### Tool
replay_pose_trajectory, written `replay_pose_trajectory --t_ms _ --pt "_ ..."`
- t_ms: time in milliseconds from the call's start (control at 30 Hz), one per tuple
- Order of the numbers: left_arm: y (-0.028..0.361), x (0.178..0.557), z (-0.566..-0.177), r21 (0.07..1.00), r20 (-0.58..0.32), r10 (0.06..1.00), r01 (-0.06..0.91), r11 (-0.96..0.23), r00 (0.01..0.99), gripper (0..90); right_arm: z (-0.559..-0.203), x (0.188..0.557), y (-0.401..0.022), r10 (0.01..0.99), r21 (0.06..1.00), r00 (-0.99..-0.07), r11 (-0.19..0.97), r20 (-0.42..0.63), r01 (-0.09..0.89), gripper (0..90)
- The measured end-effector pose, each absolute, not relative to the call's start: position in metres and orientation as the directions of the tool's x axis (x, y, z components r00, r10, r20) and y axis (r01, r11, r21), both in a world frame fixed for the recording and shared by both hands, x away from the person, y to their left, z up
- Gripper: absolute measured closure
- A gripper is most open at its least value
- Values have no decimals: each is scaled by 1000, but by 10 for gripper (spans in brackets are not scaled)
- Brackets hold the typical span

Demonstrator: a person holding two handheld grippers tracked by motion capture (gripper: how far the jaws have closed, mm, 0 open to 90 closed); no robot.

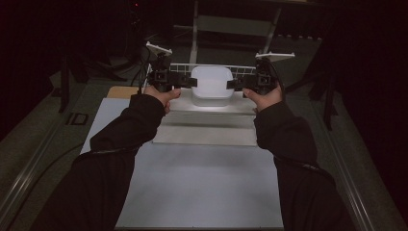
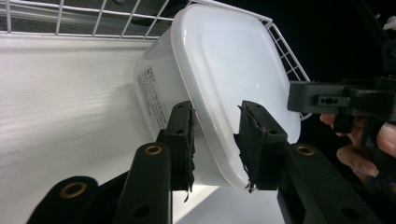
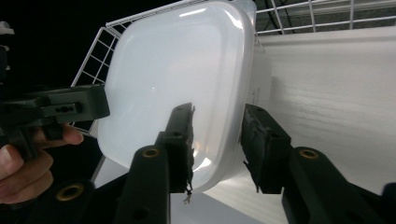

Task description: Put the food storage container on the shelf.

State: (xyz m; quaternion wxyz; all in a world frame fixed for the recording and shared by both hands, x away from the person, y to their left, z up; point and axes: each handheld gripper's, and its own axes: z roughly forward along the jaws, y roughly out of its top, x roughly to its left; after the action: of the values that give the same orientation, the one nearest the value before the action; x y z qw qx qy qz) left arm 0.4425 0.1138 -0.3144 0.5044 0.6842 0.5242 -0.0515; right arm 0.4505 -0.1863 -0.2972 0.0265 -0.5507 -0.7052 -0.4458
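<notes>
A white translucent plastic container (image 1: 211,84) with a closed lid stands on a white board, against a wire rack. My left gripper (image 1: 191,82) reaches it from the left and my right gripper (image 1: 232,84) from the right, both held level. In the left gripper view the container's (image 2: 224,65) lid rim runs between the jaws of the left gripper (image 2: 215,140), with gaps to both pads. In the right gripper view the rim of the container (image 3: 177,70) likewise sits loosely between the jaws of the right gripper (image 3: 217,140). Both grippers are open.
A white wire rack (image 1: 175,66) stands behind the container, at the far edge of the raised white board (image 1: 207,127). A pale table top (image 1: 202,183) spreads toward me between my dark sleeves. Dark surroundings and a metal frame (image 1: 235,24) lie beyond.
</notes>
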Motion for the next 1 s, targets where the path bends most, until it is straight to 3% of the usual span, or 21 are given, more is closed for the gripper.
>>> replay_pose_trajectory --t_ms 367,500,700,1000 --pt "113 450 -320 676 -555 689 736 46 467 501 -300 457 -184 743 569 -366 -24 560 822 566" --pt "113 450 -318 688 -532 710 725 44 462 488 -301 456 -184 739 564 -366 -24 566 826 567" --pt "117 447 -315 714 -517 704 699 40 488 403 -298 453 -187 738 594 -390 -18 551 804 465" --pt "122 428 -304 808 -449 658 589 11 605 169 -290 439 -186 721 680 -518 89 459 727 298"
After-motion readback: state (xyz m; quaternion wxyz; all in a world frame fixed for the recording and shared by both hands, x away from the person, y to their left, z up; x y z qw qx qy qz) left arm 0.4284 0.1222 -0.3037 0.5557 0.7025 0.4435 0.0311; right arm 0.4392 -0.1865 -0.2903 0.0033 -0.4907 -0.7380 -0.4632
